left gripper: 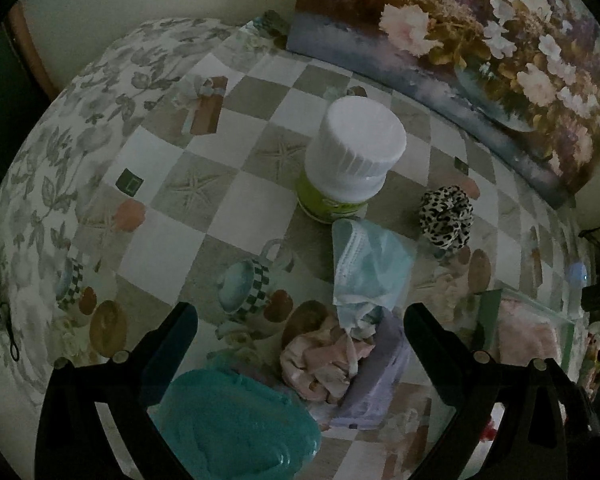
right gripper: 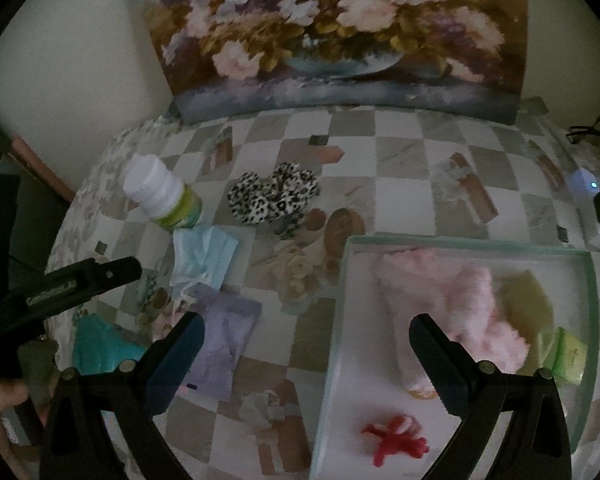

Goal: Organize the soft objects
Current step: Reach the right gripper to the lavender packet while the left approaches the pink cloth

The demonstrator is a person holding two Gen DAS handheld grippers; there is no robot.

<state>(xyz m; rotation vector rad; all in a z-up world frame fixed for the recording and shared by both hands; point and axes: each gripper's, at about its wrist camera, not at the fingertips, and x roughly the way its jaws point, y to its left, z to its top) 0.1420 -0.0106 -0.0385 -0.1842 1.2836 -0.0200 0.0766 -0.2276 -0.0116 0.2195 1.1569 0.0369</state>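
Sorting is partway through, by my reading: the glass tray (right gripper: 452, 242) near the table's right edge already holds a pink fluffy piece (right gripper: 456, 300), a yellow sponge (right gripper: 528, 308), a green-yellow block (right gripper: 570, 356) and a red tangle (right gripper: 396, 440), while several soft things lie loose on the table (left gripper: 228, 216) to the tray's left. Those are a blue mask (left gripper: 370, 268) just in front of a white-capped bottle (left gripper: 352, 152), a leopard scrunchie (left gripper: 446, 216) beside the bottle, a crumpled pink cloth (left gripper: 320, 364) touching a lilac pouch (left gripper: 380, 376), and a teal cloth (left gripper: 236, 420) nearest the front edge. The left gripper (left gripper: 300, 320) hangs over this heap with its jaws spread wide and empty, the pink cloth and mask's lower end between them. The right gripper (right gripper: 306, 334) is likewise spread and empty, hovering over the tray's left wall, the left tool (right gripper: 84, 280) showing at its side. The next step looks like a pick from the heap: lower the left jaws around the pink cloth or mask, pinch one item only since they overlap, then carry it right and over the tray wall. The bottle is hard and probably stays put
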